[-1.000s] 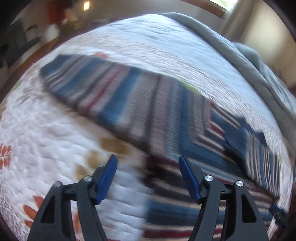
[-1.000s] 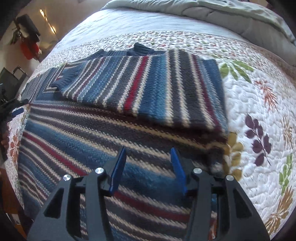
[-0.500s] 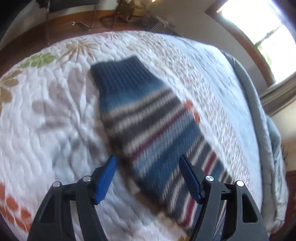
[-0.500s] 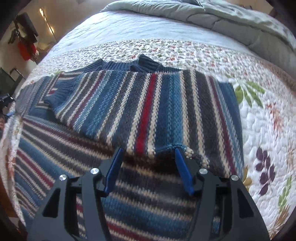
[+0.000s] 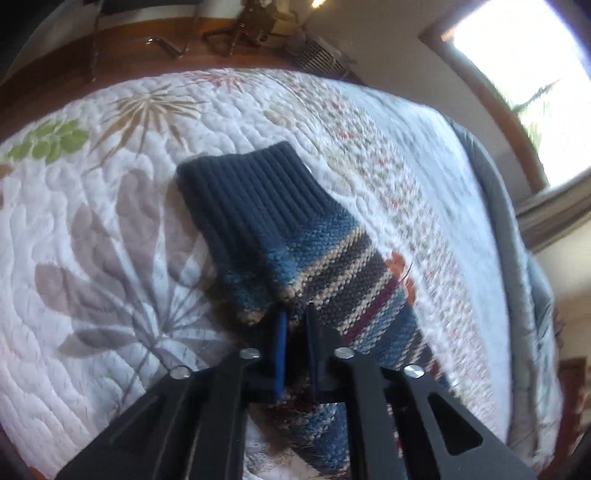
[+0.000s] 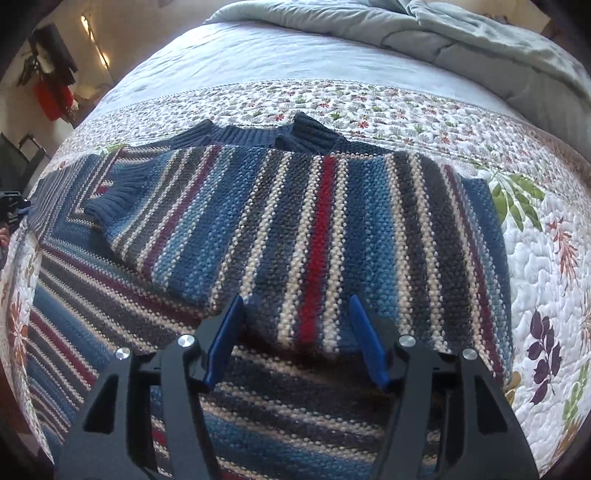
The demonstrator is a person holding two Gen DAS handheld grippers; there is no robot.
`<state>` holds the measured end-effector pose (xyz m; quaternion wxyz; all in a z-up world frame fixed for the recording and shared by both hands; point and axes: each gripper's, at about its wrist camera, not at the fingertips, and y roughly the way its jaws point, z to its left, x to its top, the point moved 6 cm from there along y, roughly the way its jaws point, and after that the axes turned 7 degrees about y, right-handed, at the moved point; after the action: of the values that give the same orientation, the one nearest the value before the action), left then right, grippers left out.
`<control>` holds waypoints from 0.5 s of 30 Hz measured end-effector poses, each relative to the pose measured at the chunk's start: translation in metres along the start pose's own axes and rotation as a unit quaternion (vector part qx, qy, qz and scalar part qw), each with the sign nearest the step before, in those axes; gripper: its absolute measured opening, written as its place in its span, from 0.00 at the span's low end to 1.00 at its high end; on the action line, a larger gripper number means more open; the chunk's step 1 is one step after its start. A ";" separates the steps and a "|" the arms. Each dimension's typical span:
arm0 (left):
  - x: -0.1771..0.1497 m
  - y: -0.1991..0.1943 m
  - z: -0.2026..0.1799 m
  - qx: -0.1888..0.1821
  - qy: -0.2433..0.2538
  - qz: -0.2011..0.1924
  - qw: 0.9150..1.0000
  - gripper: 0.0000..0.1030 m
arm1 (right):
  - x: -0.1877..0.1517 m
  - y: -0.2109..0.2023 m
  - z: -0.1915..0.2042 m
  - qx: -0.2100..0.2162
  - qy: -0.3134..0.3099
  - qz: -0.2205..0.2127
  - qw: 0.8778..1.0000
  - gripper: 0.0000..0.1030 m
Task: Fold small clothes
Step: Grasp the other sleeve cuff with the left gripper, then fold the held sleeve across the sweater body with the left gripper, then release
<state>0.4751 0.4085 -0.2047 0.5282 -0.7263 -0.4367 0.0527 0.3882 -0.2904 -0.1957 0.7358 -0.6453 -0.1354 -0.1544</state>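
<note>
A striped knit sweater point(image 6: 280, 221) in blue, grey, cream and red lies flat on the bed quilt, with one sleeve folded across its body. In the left wrist view the other sleeve point(image 5: 332, 266) stretches away over the quilt and ends in a dark blue ribbed cuff point(image 5: 251, 184). My left gripper point(image 5: 295, 314) is shut on that sleeve's near edge, a short way below the cuff, and the knit bunches at the pads. My right gripper point(image 6: 295, 299) is open and hovers over the near edge of the folded sleeve, with the cloth under its gap but not pinched.
The white quilt point(image 5: 92, 258) with leaf prints spreads around the sweater. A grey comforter point(image 6: 480, 40) is bunched at the far end of the bed. Wooden floor and furniture legs point(image 5: 236, 33) lie beyond the bed's edge, with a bright window point(image 5: 524, 59) to the right.
My left gripper swung from over the sweater body to the outstretched sleeve and shut on it. The right gripper edged forward to the folded sleeve's near edge and its jaws widened a little.
</note>
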 end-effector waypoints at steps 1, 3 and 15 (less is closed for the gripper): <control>-0.001 -0.004 -0.002 0.001 0.001 -0.011 1.000 0.06 | 0.000 -0.001 0.001 0.001 -0.002 -0.001 1.000 0.58; -0.004 -0.014 -0.015 0.003 0.018 -0.037 0.999 0.05 | -0.002 -0.004 0.003 0.009 -0.004 0.001 1.000 0.58; -0.117 -0.074 -0.224 -0.135 0.243 -0.060 0.959 0.05 | -0.022 -0.033 -0.013 0.035 0.002 -0.008 0.999 0.58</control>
<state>0.4812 0.1704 -0.0919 0.5176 -0.7544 -0.3406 -0.2165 0.3549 -0.3060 -0.1766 0.7571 -0.6175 -0.1447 -0.1569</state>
